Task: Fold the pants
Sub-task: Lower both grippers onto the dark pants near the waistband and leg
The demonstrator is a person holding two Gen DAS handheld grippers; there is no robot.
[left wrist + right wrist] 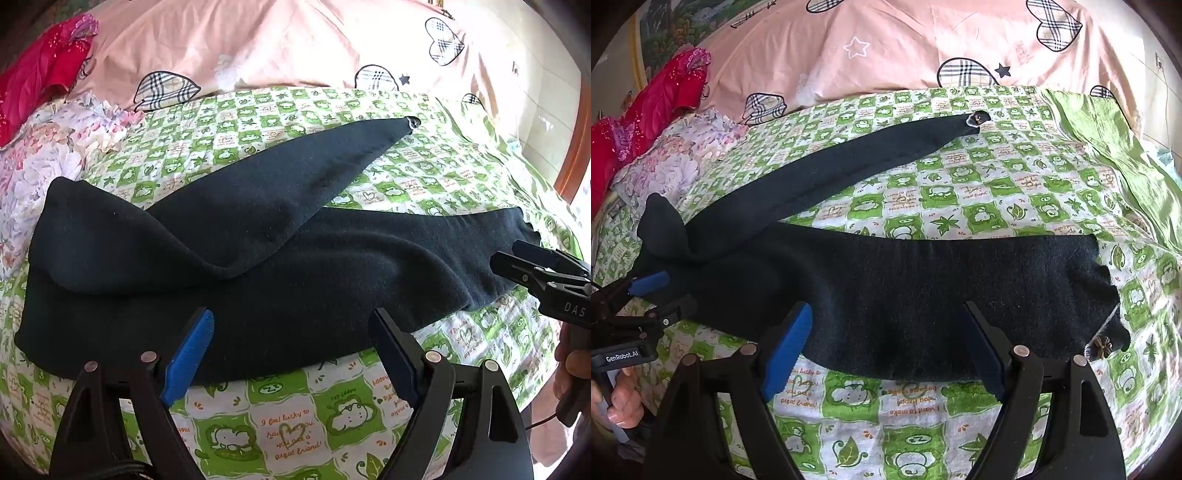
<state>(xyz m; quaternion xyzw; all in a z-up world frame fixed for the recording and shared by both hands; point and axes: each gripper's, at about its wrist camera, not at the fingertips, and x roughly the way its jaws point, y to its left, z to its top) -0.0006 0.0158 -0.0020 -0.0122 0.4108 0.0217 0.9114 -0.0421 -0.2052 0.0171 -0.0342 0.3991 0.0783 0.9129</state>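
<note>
Dark navy pants (258, 266) lie on the green-and-white checked sheet (280, 424), waist to the left. One leg runs up to the right, with its hem (410, 123) far back. The other leg stretches right to a hem (524, 229). My left gripper (291, 314) stands open over the pants' near edge by the waist, with nothing between its pads. My right gripper (888, 308) is open too, over the near edge of the lower leg (960, 295). Each gripper shows in the other's view: the right gripper (506, 254) at that leg's hem, the left gripper (665, 295) by the waist.
A pink quilt (258, 40) with plaid hearts lies along the back. A red garment (40, 74) and a floral cloth (48, 155) lie at the far left. A green cloth (1108, 140) lies at the right. A hand (620, 402) grips the left handle.
</note>
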